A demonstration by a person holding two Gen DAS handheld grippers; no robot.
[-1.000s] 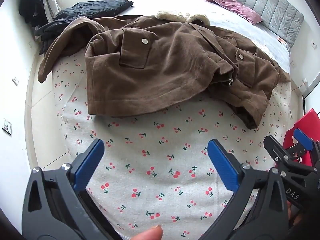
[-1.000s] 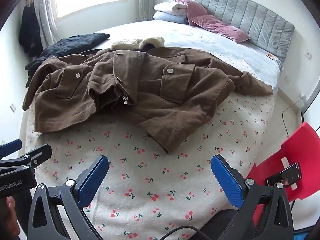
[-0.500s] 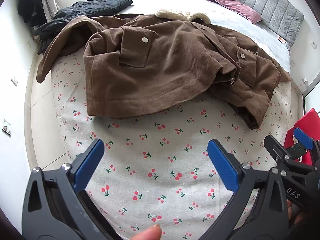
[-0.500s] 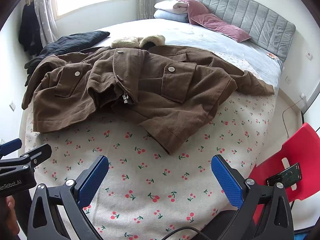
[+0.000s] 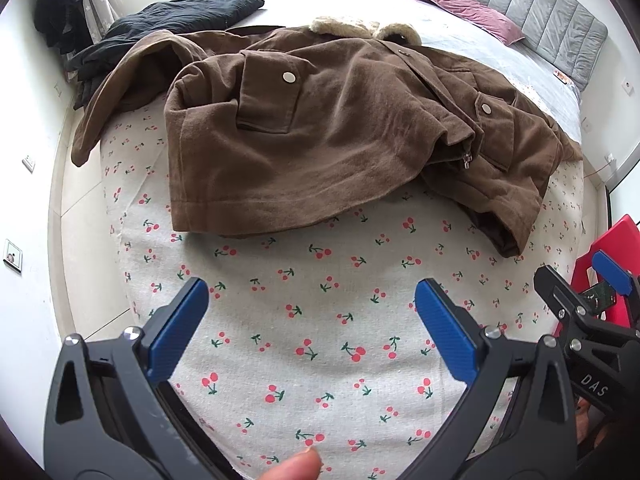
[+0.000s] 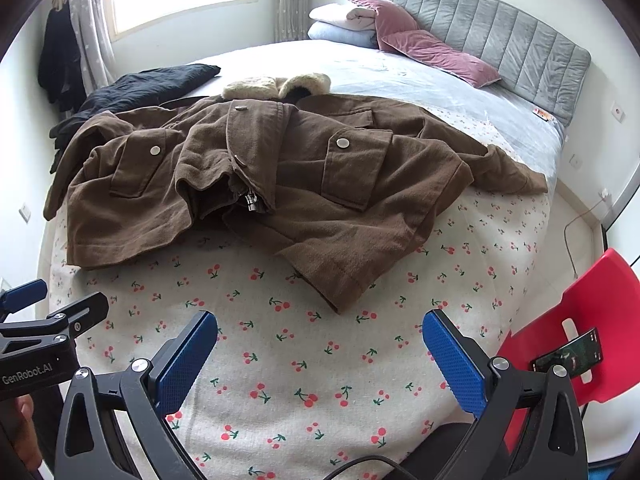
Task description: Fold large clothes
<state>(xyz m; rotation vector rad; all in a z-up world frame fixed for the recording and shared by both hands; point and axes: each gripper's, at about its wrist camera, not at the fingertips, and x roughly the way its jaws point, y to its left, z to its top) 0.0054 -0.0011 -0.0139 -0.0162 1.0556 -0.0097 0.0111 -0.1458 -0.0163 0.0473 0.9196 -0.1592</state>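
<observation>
Phone point(image 6: 568, 354) screen illegible; black garment point(image 5: 168, 24) partly behind jacket point(image 5: 320, 128).

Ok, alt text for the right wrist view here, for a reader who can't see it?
A brown jacket with a fleece collar lies rumpled and unfolded on a cherry-print bedcover. The right gripper hovers open in front of it, holding nothing. A red chair stands to the right.

A brown jacket point(image 5: 320, 128) with a cream fleece collar lies front up and rumpled across the upper half of both frames, on a bed. Its front gapes partly open at the zipper, snap pockets showing, sleeves spread to either side.
</observation>
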